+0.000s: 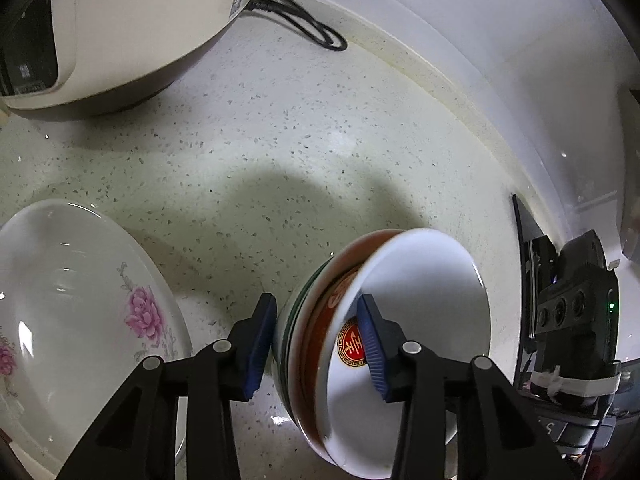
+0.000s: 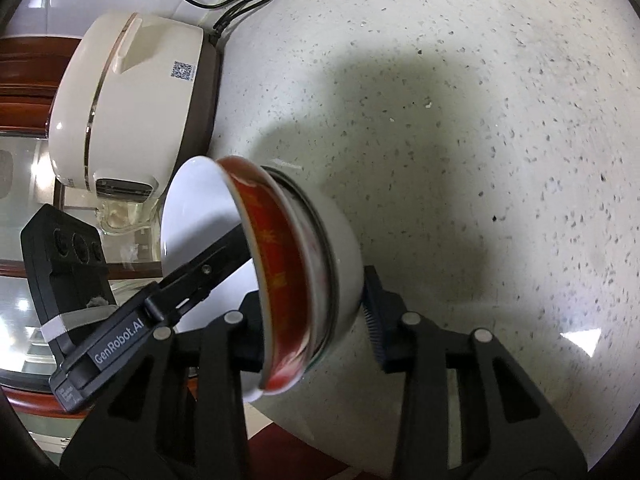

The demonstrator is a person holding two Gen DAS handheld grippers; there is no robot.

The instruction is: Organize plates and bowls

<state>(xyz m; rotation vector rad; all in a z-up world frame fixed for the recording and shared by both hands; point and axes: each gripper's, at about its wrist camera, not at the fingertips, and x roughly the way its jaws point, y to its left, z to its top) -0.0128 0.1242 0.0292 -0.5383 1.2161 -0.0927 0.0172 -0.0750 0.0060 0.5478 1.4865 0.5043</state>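
A stack of nested bowls is tipped on its side over the speckled counter. The innermost bowl is white with a red and gold emblem; a red bowl and a green-rimmed white bowl sit around it. My left gripper grips the stack's wall, one blue pad outside and the other inside the innermost bowl. My right gripper holds the same stack from the other side. Its right pad presses on the outer white bowl, and its left finger is hidden behind the rim. Whether the stack touches the counter is unclear.
A white plate with pink flowers lies left of the left gripper. A cream rice cooker stands at the back with its black cord looped on the counter. The counter edge and the wall edge are close.
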